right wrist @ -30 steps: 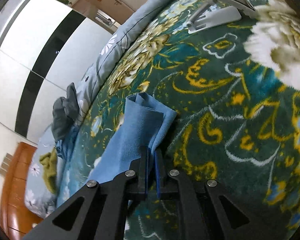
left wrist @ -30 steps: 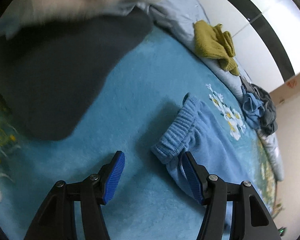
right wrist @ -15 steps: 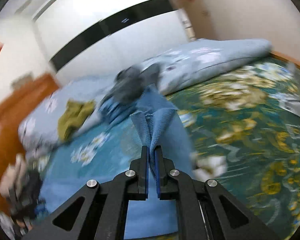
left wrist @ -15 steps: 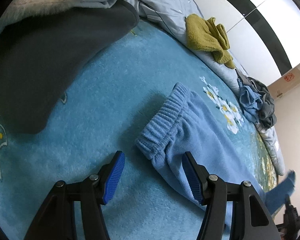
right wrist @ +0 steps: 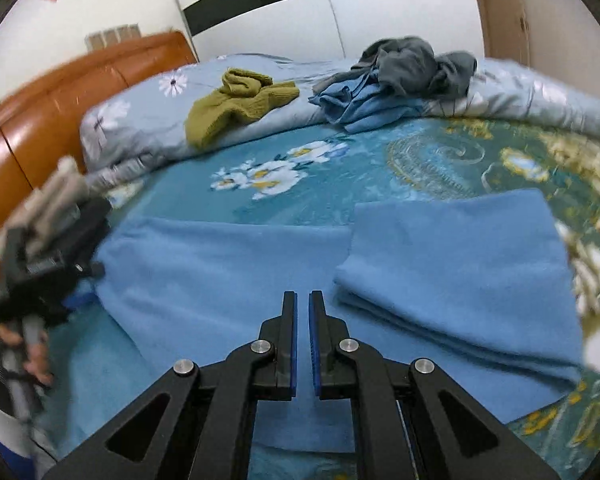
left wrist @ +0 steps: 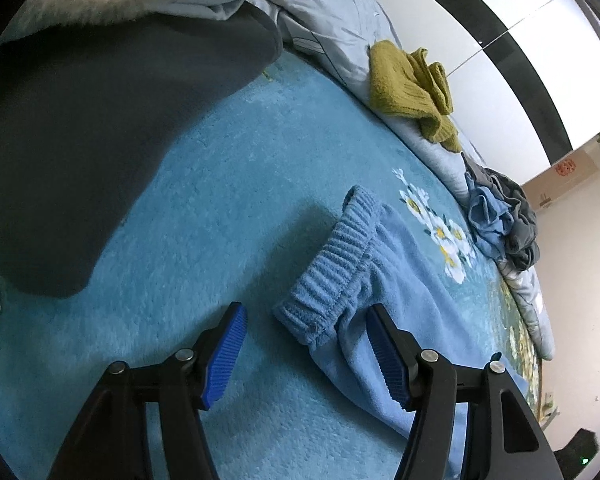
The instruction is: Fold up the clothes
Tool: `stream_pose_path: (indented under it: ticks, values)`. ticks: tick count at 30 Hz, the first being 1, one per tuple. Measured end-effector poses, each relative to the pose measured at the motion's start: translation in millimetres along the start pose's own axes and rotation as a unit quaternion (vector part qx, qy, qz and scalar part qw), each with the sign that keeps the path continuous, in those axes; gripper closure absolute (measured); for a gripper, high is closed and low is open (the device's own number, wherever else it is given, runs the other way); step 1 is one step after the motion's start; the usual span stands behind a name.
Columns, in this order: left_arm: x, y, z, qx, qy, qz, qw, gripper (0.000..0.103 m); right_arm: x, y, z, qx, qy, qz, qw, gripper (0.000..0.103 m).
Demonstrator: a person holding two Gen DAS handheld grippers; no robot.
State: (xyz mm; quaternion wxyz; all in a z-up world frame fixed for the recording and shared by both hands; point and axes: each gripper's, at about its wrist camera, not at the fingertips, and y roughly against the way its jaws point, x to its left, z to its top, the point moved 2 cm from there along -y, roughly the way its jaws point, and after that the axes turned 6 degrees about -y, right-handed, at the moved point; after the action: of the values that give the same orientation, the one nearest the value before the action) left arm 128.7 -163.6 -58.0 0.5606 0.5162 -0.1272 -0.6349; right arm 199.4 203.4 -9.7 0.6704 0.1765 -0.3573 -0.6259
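Note:
Light blue fleece trousers [right wrist: 228,264] lie on the bed, their leg end folded over into a flat layer [right wrist: 460,272]. In the left wrist view the ribbed waistband [left wrist: 332,276] lies between my open left gripper's [left wrist: 306,354] fingers, low over the blanket. My right gripper [right wrist: 303,320] hovers above the trousers' middle, its jaws nearly closed with a narrow gap and nothing between them. The left gripper and the hand holding it [right wrist: 40,264] show blurred at the left of the right wrist view.
An olive sweater [right wrist: 236,104] and a grey and blue clothes pile [right wrist: 396,76] lie on the rolled duvet [right wrist: 540,96] at the back. A dark grey sleeve [left wrist: 84,136] hangs over the left view. An orange headboard [right wrist: 60,104] stands far left.
My right gripper swung the leg end over, let it go folded on the bed and now stands empty. My left gripper stayed open at the waistband.

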Motion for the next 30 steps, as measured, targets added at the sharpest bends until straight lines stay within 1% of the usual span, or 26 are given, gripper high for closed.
stream_pose_path:
  ticks: [2, 3, 4, 5, 13, 14, 17, 18, 19, 22, 28, 30]
  values:
    - [1.8, -0.1, 0.0, -0.001, 0.003, -0.004, 1.0000, 0.037, -1.0, 3.5, 5.3, -0.012, 0.026, -0.033, 0.999, 0.094]
    - [1.5, -0.4, 0.0, 0.000, 0.001, -0.004, 1.0000, 0.037, -1.5, 5.3, 8.0, -0.018, 0.039, -0.049, 0.998, 0.080]
    - [1.1, -0.4, -0.1, 0.001, -0.002, -0.003, 1.0000, 0.037, -2.3, 4.6, 9.2, -0.018, 0.048, -0.061, 0.997, 0.063]
    - [0.7, -0.3, -0.3, 0.001, -0.006, -0.003, 1.0000, 0.037, -3.9, 0.1, 8.0, -0.009, 0.053, -0.065, 0.996, 0.059]
    - [-1.5, -1.9, 0.0, 0.004, -0.022, -0.007, 0.9997, 0.031, -16.0, -35.9, -1.6, 0.063, 0.091, -0.097, 0.989, 0.058]
    - [-1.4, -2.0, 0.0, 0.004, -0.022, -0.008, 0.9997, 0.031, -16.7, -37.3, -1.6, 0.066, 0.091, -0.097, 0.989, 0.058]
    - [-1.2, -2.4, 0.1, 0.005, -0.024, -0.011, 0.9996, 0.030, -14.3, -27.5, 3.8, 0.052, 0.073, -0.074, 0.993, 0.058]
    - [-1.2, -2.5, 0.1, 0.005, -0.025, -0.012, 0.9996, 0.030, -13.6, -24.2, 5.6, 0.047, 0.067, -0.067, 0.994, 0.065]
    - [-1.1, -2.5, 0.2, 0.005, -0.026, -0.013, 0.9996, 0.030, -12.8, -20.9, 7.4, 0.043, 0.061, -0.059, 0.995, 0.078]
    - [-0.4, -2.3, 0.7, 0.005, -0.026, -0.017, 0.9995, 0.029, -10.5, -11.1, 12.8, 0.029, 0.042, -0.037, 0.998, 0.096]
    - [6.6, -1.1, 4.3, 0.002, -0.004, -0.041, 0.9992, 0.029, -5.9, 8.8, 23.7, 0.001, 0.006, 0.009, 1.000, 0.097]
    - [6.5, -2.2, 4.9, 0.000, 0.000, -0.042, 0.9991, 0.029, -4.4, 15.5, 27.4, -0.009, -0.006, 0.024, 1.000, 0.097]
